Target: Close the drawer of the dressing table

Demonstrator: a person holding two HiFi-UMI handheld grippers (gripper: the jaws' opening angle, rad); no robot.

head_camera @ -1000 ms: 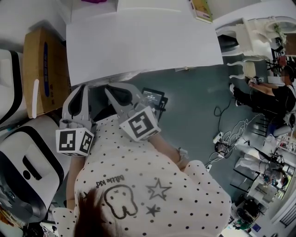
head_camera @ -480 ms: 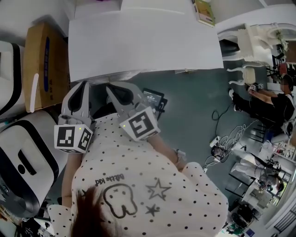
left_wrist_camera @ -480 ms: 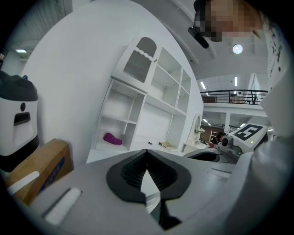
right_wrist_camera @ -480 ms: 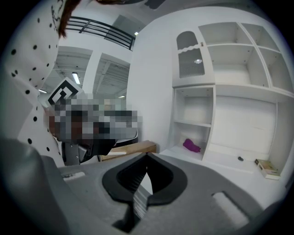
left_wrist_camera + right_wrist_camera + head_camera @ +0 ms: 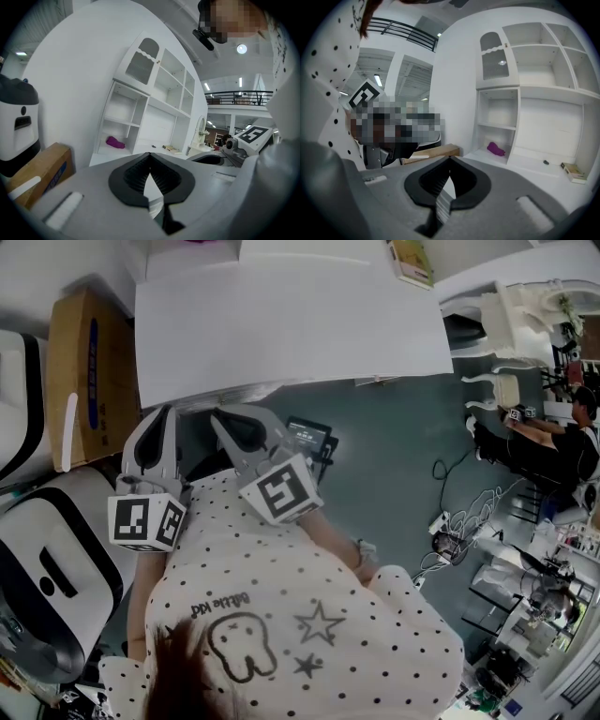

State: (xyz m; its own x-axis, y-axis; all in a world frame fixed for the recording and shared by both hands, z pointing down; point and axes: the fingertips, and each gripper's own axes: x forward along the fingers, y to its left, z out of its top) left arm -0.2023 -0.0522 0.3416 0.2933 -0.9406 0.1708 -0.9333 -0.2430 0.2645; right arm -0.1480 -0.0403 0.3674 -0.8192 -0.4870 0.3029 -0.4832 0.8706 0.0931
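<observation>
The white dressing table (image 5: 281, 324) fills the top of the head view. Under its front edge runs a narrow pale strip, the drawer front (image 5: 234, 395); how far out it stands I cannot tell. My left gripper (image 5: 165, 418) and right gripper (image 5: 223, 423) are side by side just before that edge, pointing at it. In the left gripper view the left gripper (image 5: 150, 157) is shut with nothing between its jaws. The right gripper (image 5: 450, 160) is likewise shut and empty in the right gripper view. Both views look over the tabletop at the white shelf unit (image 5: 140, 117).
A cardboard box (image 5: 84, 381) and a white-and-black appliance (image 5: 47, 568) stand to the left. A purple object (image 5: 496, 149) and a book (image 5: 573, 171) lie on the table. A white chair (image 5: 511, 315), floor cables (image 5: 459, 521) and a seated person (image 5: 553, 437) are to the right.
</observation>
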